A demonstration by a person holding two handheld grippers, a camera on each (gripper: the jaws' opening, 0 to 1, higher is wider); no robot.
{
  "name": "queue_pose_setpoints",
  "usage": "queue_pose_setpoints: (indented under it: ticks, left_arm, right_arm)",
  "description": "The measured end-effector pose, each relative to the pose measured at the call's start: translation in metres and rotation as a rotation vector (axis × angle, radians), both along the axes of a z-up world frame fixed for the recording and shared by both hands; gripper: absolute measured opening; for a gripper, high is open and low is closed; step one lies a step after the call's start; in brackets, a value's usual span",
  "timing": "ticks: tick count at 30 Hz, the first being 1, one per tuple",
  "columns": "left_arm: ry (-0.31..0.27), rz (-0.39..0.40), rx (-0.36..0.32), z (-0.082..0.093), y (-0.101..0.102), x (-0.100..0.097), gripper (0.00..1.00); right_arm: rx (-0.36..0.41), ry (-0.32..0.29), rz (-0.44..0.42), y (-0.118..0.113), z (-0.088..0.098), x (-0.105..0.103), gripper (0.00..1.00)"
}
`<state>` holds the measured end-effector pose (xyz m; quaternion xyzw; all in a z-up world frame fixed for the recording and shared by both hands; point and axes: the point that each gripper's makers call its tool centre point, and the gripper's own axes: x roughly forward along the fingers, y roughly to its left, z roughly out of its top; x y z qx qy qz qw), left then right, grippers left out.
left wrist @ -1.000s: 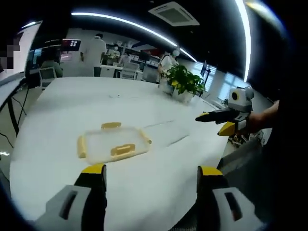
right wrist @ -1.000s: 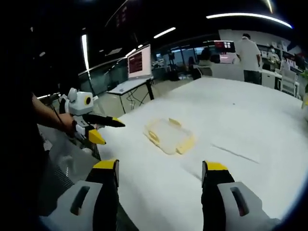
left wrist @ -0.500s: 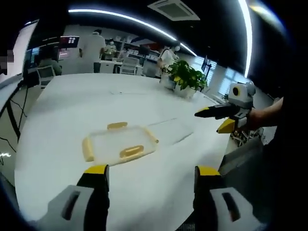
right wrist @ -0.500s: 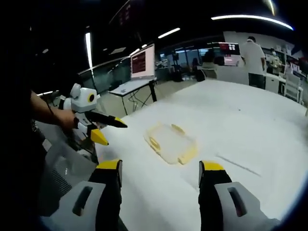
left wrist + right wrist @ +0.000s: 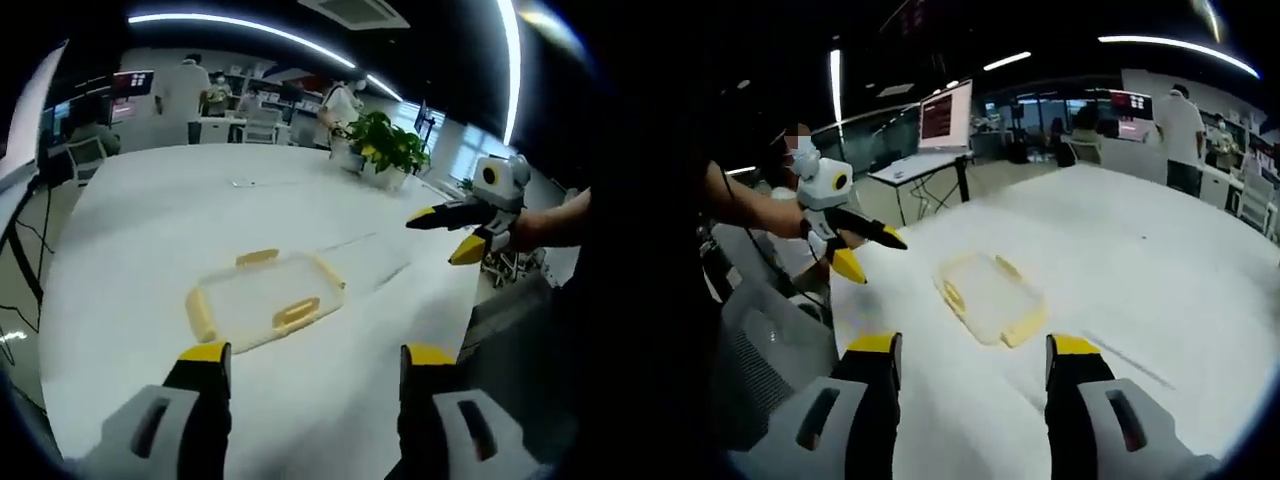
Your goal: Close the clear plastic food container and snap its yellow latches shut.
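The clear plastic container [image 5: 262, 298] lies flat on the white table [image 5: 150, 210], with yellow latches [image 5: 297, 313] on its sides. In the left gripper view it sits just beyond my left gripper [image 5: 317, 358], which is open and holds nothing. My right gripper [image 5: 443, 236] hangs open past the table's right edge, held by a hand. In the right gripper view the container [image 5: 988, 296] lies ahead of my open right gripper [image 5: 972, 348]. The left gripper [image 5: 874, 256] comes in from the left, open, above the table's edge. Whether the latches are snapped cannot be made out.
A potted plant [image 5: 384, 152] stands at the far right of the table. People stand at desks in the background [image 5: 185, 90]. A screen on a desk [image 5: 946, 116] is beyond the table. A grey mesh chair [image 5: 765, 350] sits by the near edge.
Both views have shifted a little with the hands. The container looks slightly nearer in both views. Both grippers stay open and off the container.
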<state>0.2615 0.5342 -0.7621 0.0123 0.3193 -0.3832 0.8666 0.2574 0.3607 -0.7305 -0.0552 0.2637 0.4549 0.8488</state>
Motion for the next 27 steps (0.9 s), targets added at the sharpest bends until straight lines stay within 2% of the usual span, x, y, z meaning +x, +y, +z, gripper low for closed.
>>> queue_pose_setpoints:
  ticks: [3, 7, 11, 14, 17, 20, 27]
  left_arm:
    - [0.024, -0.033, 0.007, -0.004, -0.001, 0.002, 0.62]
    - [0.020, -0.046, 0.025, -0.006, 0.002, 0.011, 0.62]
    - [0.018, -0.067, 0.040, -0.007, 0.003, 0.015, 0.62]
    - [0.023, -0.090, 0.062, -0.010, 0.005, 0.017, 0.61]
    - [0.024, -0.122, 0.090, -0.013, 0.008, 0.018, 0.60]
    - [0.033, -0.151, 0.132, -0.017, 0.014, 0.020, 0.56]
    - [0.045, -0.181, 0.165, -0.020, 0.019, 0.030, 0.53]
  right_arm:
    - [-0.047, -0.011, 0.044, 0.001, -0.006, 0.001, 0.55]
    - [-0.051, -0.013, 0.066, 0.005, -0.006, 0.004, 0.53]
    - [-0.056, -0.013, 0.068, 0.005, -0.005, 0.010, 0.50]
    - [-0.046, -0.003, 0.060, 0.007, -0.007, 0.015, 0.52]
    - [-0.065, 0.007, 0.072, 0.010, -0.014, 0.017, 0.50]
    - [-0.071, 0.008, 0.062, 0.011, -0.016, 0.022, 0.54]
    - [-0.108, 0.000, 0.094, 0.015, -0.021, 0.031, 0.51]
